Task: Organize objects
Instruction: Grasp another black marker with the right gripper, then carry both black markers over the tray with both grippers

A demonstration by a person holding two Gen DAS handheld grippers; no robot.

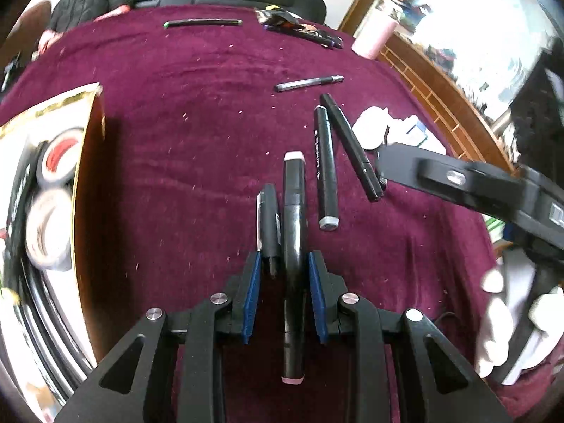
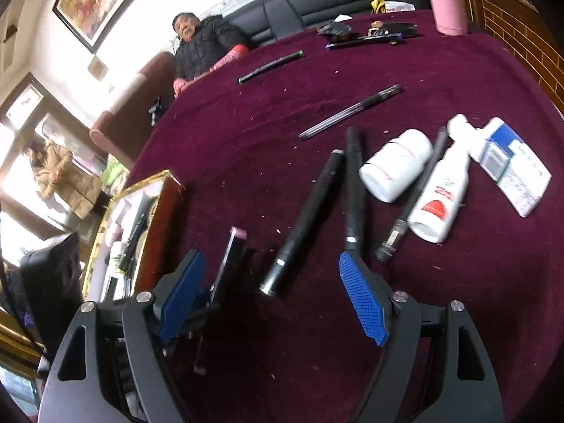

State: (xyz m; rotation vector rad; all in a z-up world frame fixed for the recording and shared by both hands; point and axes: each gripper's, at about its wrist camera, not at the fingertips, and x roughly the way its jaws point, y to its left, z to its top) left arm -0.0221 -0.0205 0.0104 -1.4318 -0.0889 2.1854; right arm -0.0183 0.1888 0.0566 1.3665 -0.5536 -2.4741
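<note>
My left gripper (image 1: 285, 264) is shut on a black marker with pink end caps (image 1: 293, 211), held lengthwise between the blue pads above the maroon cloth. A shorter black pen (image 1: 268, 222) lies alongside it, its near end between the pads too. The same pink-capped marker (image 2: 234, 257) shows in the right wrist view, left of my right gripper (image 2: 271, 261). That gripper stands open over the near end of a black marker (image 2: 303, 222) lying on the cloth, pads apart from it. A second black marker (image 2: 354, 190) lies just right of it.
A gold-rimmed box (image 1: 88, 176) with tape rolls sits at the left. Two white bottles (image 2: 394, 165) (image 2: 440, 194), a medicine carton (image 2: 511, 172) and a thin brush (image 2: 412, 204) lie at the right. Farther off are a clear pen (image 2: 349, 111), a green-tipped pen (image 2: 269, 67) and a pink cup (image 2: 447, 0). A person sits behind.
</note>
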